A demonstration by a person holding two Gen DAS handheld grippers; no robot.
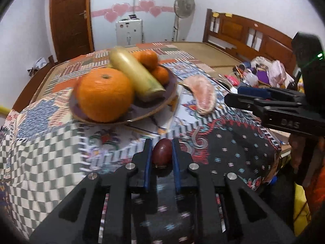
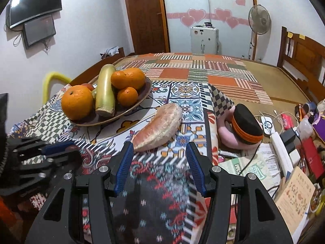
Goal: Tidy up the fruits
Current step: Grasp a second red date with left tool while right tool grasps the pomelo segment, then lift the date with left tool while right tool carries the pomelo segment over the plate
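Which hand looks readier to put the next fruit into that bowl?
Left. The left gripper is already shut on the dark red fruit, with the bowl just ahead. The right gripper is open and empty, short of the pomelo wedge.

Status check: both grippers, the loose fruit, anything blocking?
Left gripper shut on dark red fruit. Right gripper open, pomelo wedge just ahead. Path to fruit plate unobstructed.

White walls, wooden door (image 2: 145,16), standing fan (image 2: 259,19), wall-mounted screens (image 2: 35,3).
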